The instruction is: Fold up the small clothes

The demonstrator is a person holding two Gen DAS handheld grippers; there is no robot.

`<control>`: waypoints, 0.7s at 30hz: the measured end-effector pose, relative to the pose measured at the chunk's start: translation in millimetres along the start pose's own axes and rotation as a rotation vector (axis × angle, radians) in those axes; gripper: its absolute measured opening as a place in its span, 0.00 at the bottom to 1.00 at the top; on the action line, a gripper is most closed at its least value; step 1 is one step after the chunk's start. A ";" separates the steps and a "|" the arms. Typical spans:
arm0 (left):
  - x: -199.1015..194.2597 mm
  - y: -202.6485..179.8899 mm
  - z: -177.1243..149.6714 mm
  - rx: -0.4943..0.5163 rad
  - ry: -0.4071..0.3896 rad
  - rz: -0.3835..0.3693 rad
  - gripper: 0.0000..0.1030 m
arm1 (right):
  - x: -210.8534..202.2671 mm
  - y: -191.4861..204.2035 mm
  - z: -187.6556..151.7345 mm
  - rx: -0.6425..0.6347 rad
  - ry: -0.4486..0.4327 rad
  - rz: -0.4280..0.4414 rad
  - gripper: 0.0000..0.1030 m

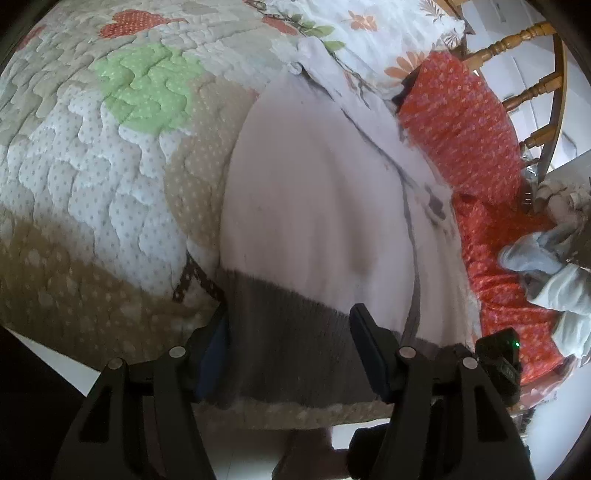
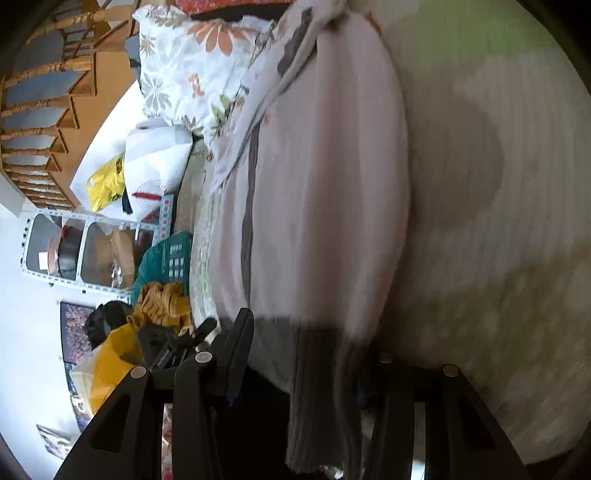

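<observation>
left gripper [image 1: 291, 354]: matte black linkage arms, silver pivot pins, blue pad edging | black module at its right, green light | right gripper [image 2: 314, 365]: same black arms, silver pins

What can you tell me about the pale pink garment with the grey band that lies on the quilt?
The garment is pale pink, soft-looking cloth with a wide grey ribbed band at its near end and a thin grey seam line along one side. It lies spread lengthwise on the quilted bedcover, its far end bunched near a floral pillow. The left tongs straddle the grey band, one finger at each edge. The right tongs do the same; that view is blurred, so whether they grip is unclear.
</observation>
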State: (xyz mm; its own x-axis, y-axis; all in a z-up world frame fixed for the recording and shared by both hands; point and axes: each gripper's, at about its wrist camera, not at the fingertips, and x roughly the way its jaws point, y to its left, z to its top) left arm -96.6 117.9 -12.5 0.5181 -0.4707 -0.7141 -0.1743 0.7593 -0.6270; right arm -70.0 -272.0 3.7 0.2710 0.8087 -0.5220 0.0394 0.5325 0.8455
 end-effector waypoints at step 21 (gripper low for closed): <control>-106.5 -34.5 -23.8 -0.062 -0.124 0.036 0.07 | -50.0 56.3 -41.8 -0.133 -0.087 -0.136 0.10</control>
State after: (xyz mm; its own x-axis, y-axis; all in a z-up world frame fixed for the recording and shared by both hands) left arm -165.7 131.2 77.8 0.6093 -0.3820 -0.6949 -0.2437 0.7437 -0.6225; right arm -121.5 -272.1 72.7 0.3545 0.7053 -0.6139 -0.0445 0.6686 0.7423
